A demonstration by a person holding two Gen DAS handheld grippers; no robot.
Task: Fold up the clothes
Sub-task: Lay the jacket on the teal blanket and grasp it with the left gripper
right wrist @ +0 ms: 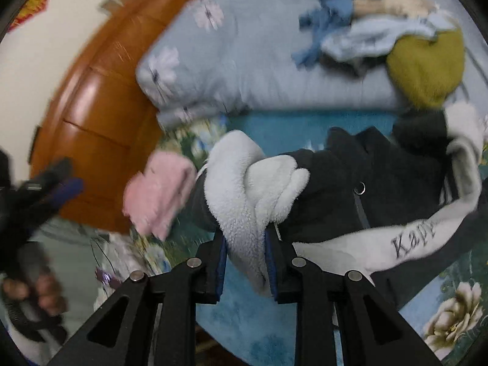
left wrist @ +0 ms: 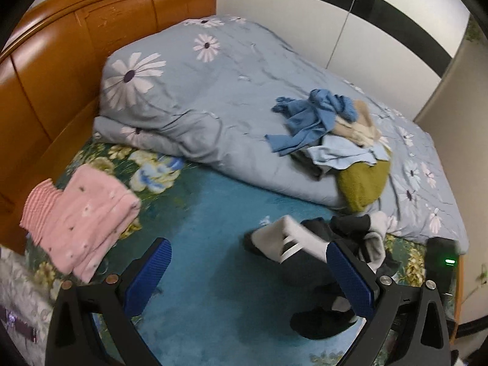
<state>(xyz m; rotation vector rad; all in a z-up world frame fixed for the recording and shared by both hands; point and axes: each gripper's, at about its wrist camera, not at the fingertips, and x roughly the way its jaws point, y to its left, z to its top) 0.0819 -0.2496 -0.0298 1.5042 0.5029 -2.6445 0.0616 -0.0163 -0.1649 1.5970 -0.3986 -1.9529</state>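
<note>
Right gripper (right wrist: 245, 253), at lower centre of the right wrist view, is pinching a fold of white fleece lining belonging to the black-and-white jacket (right wrist: 381, 183), whose dark body stretches toward the right of the frame with a zipper ring and a white band bearing partly legible lettering. Left gripper (left wrist: 248, 270), at the bottom of the left wrist view, has its blue-padded fingers (left wrist: 149, 274) spread wide and holds nothing; the same jacket (left wrist: 305, 262) lies crumpled on the teal blanket (left wrist: 207, 244) at lower right of that frame, partly behind the right-hand finger. Folded pink clothes (left wrist: 82, 222) sit in a stack at the left of the frame, on the floral part of the bed cover. Behind, a grey-blue daisy-print duvet (left wrist: 198, 91) is bunched across the bed, carrying at right a loose pile of clothes (left wrist: 332, 134) in blue, beige, pale blue and olive. An orange wooden headboard (left wrist: 76, 45) fills the upper left. In the right wrist view the left gripper appears blurred at the left edge.
</note>
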